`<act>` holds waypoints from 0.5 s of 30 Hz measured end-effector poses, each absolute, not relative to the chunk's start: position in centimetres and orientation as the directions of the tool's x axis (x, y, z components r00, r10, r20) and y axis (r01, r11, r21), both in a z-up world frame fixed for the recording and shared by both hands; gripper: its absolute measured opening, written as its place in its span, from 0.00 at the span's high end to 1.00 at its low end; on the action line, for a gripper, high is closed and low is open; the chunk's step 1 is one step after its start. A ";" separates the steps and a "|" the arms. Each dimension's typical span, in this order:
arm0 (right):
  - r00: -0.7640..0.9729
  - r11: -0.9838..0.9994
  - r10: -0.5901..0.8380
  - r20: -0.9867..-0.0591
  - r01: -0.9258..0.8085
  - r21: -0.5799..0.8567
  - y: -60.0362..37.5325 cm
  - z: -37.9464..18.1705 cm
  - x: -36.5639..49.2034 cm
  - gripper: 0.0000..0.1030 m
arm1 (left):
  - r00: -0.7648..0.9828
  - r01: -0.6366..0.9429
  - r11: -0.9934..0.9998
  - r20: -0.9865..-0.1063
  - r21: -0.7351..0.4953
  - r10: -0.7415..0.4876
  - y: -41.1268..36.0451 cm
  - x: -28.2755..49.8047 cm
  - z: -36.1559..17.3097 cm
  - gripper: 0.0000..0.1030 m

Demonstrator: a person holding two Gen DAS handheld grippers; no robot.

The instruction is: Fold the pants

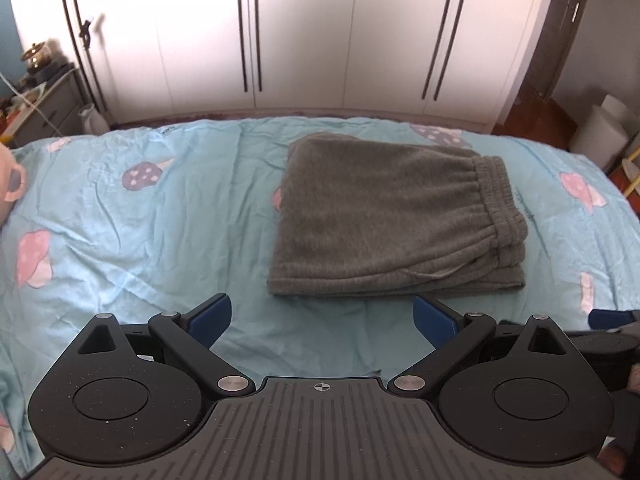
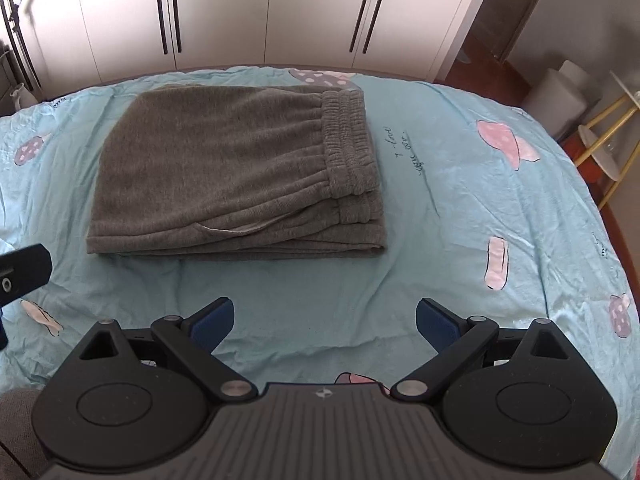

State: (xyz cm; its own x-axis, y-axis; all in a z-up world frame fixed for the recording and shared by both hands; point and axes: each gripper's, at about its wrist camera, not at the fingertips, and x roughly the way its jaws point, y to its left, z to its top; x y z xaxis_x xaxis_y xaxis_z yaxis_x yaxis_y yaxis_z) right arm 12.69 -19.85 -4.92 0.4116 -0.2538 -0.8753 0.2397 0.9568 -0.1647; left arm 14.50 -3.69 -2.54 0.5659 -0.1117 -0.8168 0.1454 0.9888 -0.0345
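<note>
The grey fleece pants [image 1: 384, 220] lie folded in a flat stack on the light blue bed sheet [image 1: 160, 240], elastic waistband to the right. They also show in the right wrist view [image 2: 232, 176]. My left gripper [image 1: 322, 318] is open and empty, held just short of the stack's near edge. My right gripper [image 2: 325, 320] is open and empty, held back from the stack's near right corner. Neither gripper touches the pants. The left gripper's edge shows at the left of the right wrist view [image 2: 24, 272].
The sheet has pink and purple mushroom prints. White wardrobe doors [image 1: 300, 32] stand behind the bed. A nightstand with clutter [image 1: 44, 92] is at the far left. A white bin [image 2: 560, 92] and a yellow-legged stand [image 2: 608, 136] are on the floor at the right.
</note>
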 end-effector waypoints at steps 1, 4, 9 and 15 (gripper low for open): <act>0.409 0.958 -0.241 -0.880 0.243 -0.149 -20.1 -4.9 12.8 0.05 | 0.568 0.146 0.989 -0.816 -0.023 -0.103 -3.8 14.6 -2.6 0.03; 0.419 0.959 -0.211 -0.883 0.264 -0.104 -20.9 -4.8 13.0 0.05 | 0.565 0.146 0.989 -0.819 -0.016 -0.097 -3.9 14.9 -2.9 0.03; 0.424 0.961 -0.194 -0.885 0.265 -0.084 -21.6 -4.7 13.3 0.05 | 0.543 0.135 0.991 -0.835 -0.024 -0.094 -4.0 15.5 -3.5 0.03; 0.427 0.965 -0.184 -0.885 0.249 -0.080 -21.7 -4.5 13.6 0.05 | 0.526 0.146 0.989 -0.846 -0.009 -0.085 -4.6 16.0 -4.1 0.03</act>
